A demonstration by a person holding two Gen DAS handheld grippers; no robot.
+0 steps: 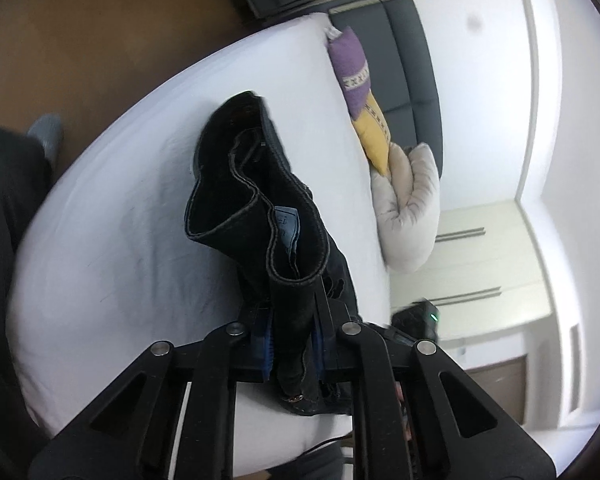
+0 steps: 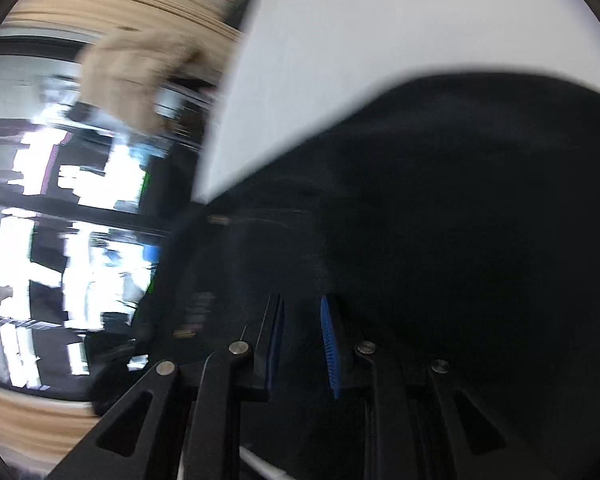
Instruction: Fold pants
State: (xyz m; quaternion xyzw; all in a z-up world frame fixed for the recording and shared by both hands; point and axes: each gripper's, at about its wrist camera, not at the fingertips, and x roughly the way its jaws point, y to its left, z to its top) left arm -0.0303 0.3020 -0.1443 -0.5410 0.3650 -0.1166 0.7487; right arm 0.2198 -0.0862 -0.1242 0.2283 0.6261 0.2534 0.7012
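Where the left wrist view looks along its fingers, the left claw (image 1: 294, 344) is clamped on the black pants (image 1: 260, 208), whose long axis runs straight ahead across the white bed (image 1: 112, 216). In the blurred right wrist view, the right claw (image 2: 302, 340) is narrowed onto dark pants cloth (image 2: 460, 220), apparently pinching it.

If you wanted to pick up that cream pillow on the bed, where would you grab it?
Grip the cream pillow by one of its two soft lobes at the top, coming from the open bed side. The cleft between the lobes gives the fingers something narrow to pinch; its far side lies against the dark headboard, so there is probably little room there.
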